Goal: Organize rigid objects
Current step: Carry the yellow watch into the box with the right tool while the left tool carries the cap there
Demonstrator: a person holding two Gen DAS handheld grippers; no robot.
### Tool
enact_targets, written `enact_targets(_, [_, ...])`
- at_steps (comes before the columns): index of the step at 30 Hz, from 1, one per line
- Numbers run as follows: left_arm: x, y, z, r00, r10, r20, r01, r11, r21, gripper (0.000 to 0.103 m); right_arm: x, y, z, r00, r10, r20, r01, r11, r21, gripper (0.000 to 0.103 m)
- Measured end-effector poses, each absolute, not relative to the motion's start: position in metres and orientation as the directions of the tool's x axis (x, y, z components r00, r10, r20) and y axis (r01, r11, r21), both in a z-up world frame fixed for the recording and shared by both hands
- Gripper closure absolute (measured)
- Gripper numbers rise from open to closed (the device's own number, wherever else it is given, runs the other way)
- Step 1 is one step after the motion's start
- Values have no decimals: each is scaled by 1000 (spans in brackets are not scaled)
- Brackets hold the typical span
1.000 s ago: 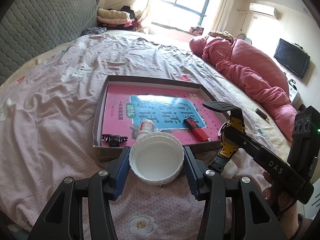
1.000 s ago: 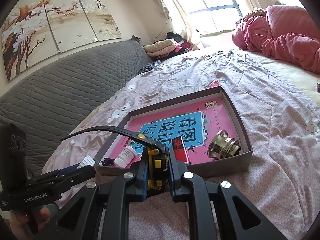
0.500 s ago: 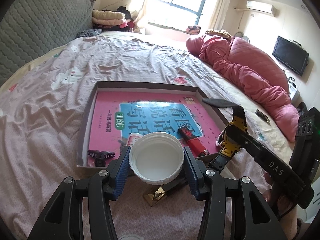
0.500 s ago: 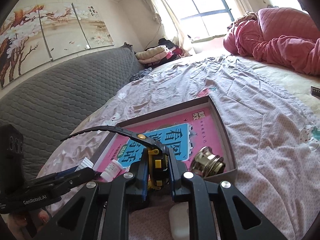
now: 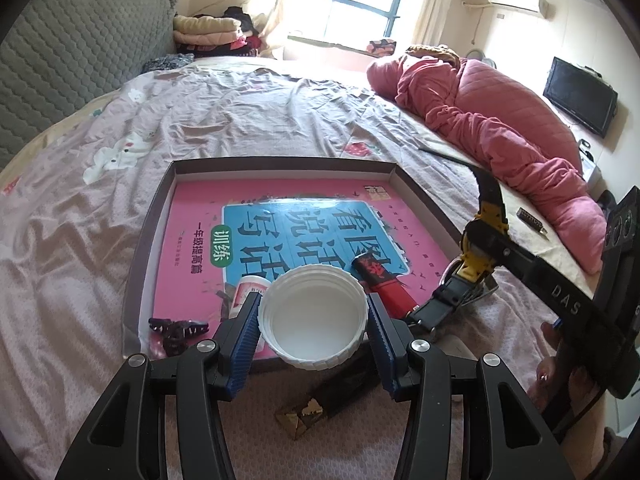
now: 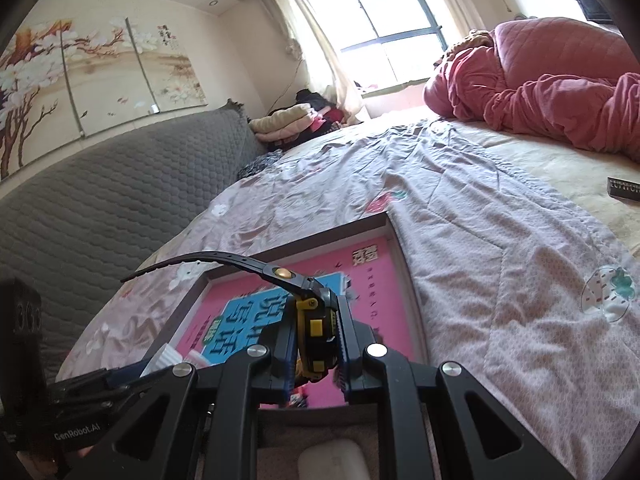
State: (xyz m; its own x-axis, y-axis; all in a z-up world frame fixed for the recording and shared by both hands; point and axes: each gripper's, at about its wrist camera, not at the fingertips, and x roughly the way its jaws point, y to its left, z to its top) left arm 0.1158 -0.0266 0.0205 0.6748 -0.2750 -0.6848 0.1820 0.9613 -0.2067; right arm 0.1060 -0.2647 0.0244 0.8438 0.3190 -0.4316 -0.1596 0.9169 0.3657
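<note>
Tray [image 5: 158, 216] on the bed collects the small things. Left tool [image 5: 313, 325] clamps the white lid [image 5: 313, 316] above it, and right tool [image 6: 316, 346] is closed on the watch [image 6: 314, 330], probably to drop both inside.

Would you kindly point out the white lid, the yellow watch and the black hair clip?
white lid [image 5: 314, 316], left wrist view, on its inner floor.
yellow watch [image 6: 316, 330], right wrist view, on its case side.
black hair clip [image 5: 176, 327], left wrist view, on its toothed body.

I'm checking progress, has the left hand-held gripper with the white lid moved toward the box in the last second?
Yes. The white lid in the left hand-held gripper now overlaps the near edge of the box; earlier it sat short of it.
</note>
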Motion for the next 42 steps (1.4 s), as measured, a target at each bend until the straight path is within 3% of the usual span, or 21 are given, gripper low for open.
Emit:
enact_targets(34, [139, -47, 6, 646, -258, -718, 206, 965, -161, 51, 129, -238, 16, 815, 315, -487, -215, 944, 251, 86])
enact_targets(42, [142, -43, 4, 639, -255, -725, 201, 966, -162, 51, 127, -213, 13, 792, 308, -527, -273, 951, 145, 86])
